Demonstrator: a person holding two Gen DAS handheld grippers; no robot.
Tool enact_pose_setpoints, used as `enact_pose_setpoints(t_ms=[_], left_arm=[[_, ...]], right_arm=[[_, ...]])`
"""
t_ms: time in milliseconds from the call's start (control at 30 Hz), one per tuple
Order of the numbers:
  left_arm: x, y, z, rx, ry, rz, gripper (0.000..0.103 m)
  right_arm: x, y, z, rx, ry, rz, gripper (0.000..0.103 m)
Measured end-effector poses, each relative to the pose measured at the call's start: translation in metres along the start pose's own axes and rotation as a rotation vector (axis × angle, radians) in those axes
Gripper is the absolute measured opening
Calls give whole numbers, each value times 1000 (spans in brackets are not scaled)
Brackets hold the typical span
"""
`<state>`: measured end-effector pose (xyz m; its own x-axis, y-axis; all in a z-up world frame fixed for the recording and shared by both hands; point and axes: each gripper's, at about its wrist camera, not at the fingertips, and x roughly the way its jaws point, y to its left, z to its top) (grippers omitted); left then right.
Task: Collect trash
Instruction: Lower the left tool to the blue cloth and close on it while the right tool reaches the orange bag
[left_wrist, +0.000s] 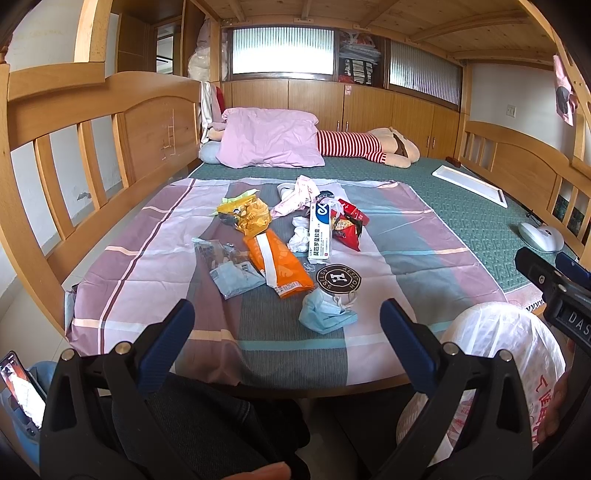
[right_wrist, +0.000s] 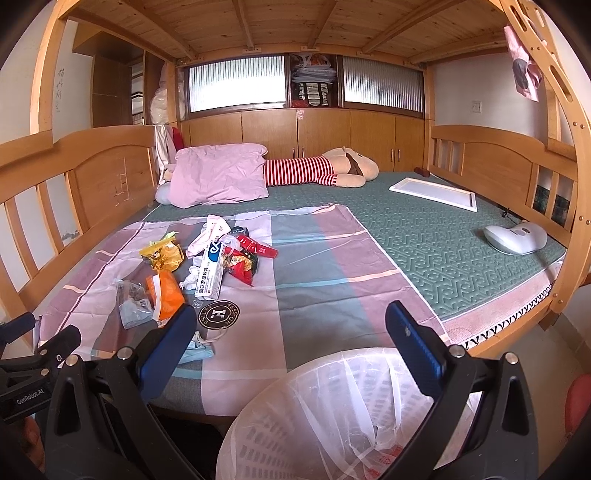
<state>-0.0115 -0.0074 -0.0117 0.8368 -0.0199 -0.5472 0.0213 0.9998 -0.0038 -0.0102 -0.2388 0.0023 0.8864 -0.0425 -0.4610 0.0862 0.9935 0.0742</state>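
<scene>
Trash lies scattered on a checked cloth (left_wrist: 388, 240) on the bed: a blue face mask (left_wrist: 325, 315), a brown round lid (left_wrist: 338, 278), an orange wrapper (left_wrist: 277, 262), a white medicine box (left_wrist: 320, 232), a red snack bag (left_wrist: 347, 223), a yellow wrapper (left_wrist: 247, 216) and a clear packet (left_wrist: 225, 266). A bin lined with a white bag (right_wrist: 343, 417) stands at the bed's near edge. My left gripper (left_wrist: 288, 321) is open and empty, short of the mask. My right gripper (right_wrist: 291, 328) is open and empty above the bin.
A pink pillow (left_wrist: 269, 138) and a striped plush toy (left_wrist: 369, 146) lie at the far end. A white tray (left_wrist: 469, 182) and a white device (left_wrist: 541, 236) sit on the green mattress at right. Wooden rails (left_wrist: 92, 147) flank the bed. A phone (left_wrist: 20, 391) is low left.
</scene>
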Motion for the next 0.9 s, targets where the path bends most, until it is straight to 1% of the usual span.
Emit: enact_pose_setpoints(t_ms=[133, 267, 367, 467, 667, 700, 733, 767, 800, 833, 900], left_arm=[[1, 0, -2, 0, 2, -1, 100], [2, -1, -4, 3, 4, 0, 100], [3, -2, -5, 4, 8, 2, 100], [4, -1, -5, -2, 15, -4, 100], [17, 9, -3, -45, 28, -60, 100], [20, 10, -3, -49, 27, -69, 100], [23, 13, -3, -47, 28, -96, 99], [27, 17, -1, -44, 31, -125, 96], [29, 23, 0, -44, 31, -133, 84], [31, 31, 3, -48, 27, -122, 78], [39, 59, 12, -106, 15, -93, 67]], right_arm=[[0, 0, 0, -4, -4, -2, 100], [-4, 2, 1, -20, -26, -11, 100], [-7, 4, 2, -27, -51, -22, 100], [-15, 3, 4, -9, -94, -20, 100], [-18, 2, 5, -3, -124, -76, 100], [-16, 1, 6, -10, -113, -71, 100], [-14, 1, 7, -13, -100, -46, 100], [-11, 1, 8, -12, -84, -12, 100], [-7, 1, 10, -3, -63, 8, 100], [-3, 1, 12, 10, -43, 11, 100], [6, 5, 14, 25, -9, 43, 100]])
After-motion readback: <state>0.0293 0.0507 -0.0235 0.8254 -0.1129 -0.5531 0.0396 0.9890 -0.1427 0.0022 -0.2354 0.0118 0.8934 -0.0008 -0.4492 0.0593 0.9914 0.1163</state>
